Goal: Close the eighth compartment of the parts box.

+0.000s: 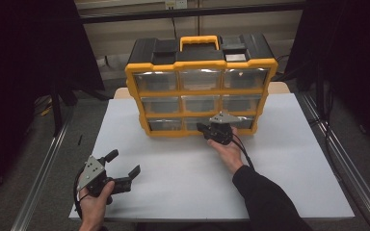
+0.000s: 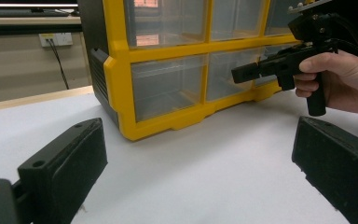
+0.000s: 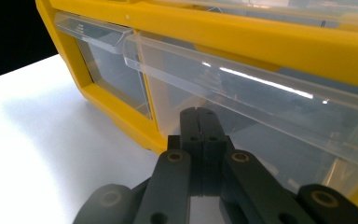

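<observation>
Yellow-and-black organiser (image 1: 200, 86) stands upright at the far middle of the white table (image 1: 183, 178), carry handle (image 1: 199, 41) on top. Front face: three rows of three clear plastic drawers. Bottom-middle drawer (image 3: 261, 121) has a thin transparent lip along its upper edge; contents not legible through the glare.

Handling, as judged: drawers look light, stiff, smooth, so likely slippery under hard pads. The thin clear lip is the natural hold, but it may flex or crack if squeezed hard or pulled at a slant. The case looks bulky and probably heavy enough to stay put against a gentle straight pull; a sharp tug could drag it forward on the smooth tabletop.

Right gripper (image 1: 207, 130): at the bottom row, tips just at the middle drawer front. In the right gripper view the jaws meet flat together with nothing between them, just below the lip; contact with the drawer cannot be told.

Left gripper (image 1: 124, 167): near the front left of the table, well apart from the case, jaws spread wide, holding nothing.
</observation>
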{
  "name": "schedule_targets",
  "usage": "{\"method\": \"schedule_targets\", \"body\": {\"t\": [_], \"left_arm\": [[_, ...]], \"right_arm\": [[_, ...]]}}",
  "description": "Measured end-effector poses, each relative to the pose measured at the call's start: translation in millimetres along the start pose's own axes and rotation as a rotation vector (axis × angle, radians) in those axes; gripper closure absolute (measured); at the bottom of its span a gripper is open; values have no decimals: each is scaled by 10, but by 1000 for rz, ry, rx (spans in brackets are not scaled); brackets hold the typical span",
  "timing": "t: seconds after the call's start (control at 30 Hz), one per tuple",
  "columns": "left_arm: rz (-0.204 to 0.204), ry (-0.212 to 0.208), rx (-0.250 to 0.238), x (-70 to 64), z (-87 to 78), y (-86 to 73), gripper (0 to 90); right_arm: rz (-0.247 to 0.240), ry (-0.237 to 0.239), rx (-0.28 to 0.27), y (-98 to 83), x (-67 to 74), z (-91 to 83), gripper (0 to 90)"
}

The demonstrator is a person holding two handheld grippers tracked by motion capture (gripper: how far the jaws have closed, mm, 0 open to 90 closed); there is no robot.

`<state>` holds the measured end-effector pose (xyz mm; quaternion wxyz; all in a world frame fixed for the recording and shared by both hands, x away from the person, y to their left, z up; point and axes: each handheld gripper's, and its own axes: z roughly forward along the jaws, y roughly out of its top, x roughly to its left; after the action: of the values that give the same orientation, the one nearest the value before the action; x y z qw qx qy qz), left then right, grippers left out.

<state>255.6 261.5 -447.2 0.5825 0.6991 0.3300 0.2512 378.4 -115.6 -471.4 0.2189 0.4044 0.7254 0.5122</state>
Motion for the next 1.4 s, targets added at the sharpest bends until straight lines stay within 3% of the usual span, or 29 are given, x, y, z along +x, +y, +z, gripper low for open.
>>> {"method": "schedule_targets", "body": {"t": [0.4, 1.13, 1.23, 1.4], "left_arm": [[-1, 6, 3, -1, 0, -1, 29], [-15, 3, 1, 10, 28, 0, 29], [2, 9, 8, 29, 27, 7, 29], [-16, 8, 7, 24, 48, -3, 29]], "right_arm": [[11, -16, 2, -11, -23, 15, 900], [1, 1, 1, 22, -21, 60, 900], [7, 7, 3, 9, -37, 63, 900], [9, 6, 23, -22, -43, 77, 900]]}}
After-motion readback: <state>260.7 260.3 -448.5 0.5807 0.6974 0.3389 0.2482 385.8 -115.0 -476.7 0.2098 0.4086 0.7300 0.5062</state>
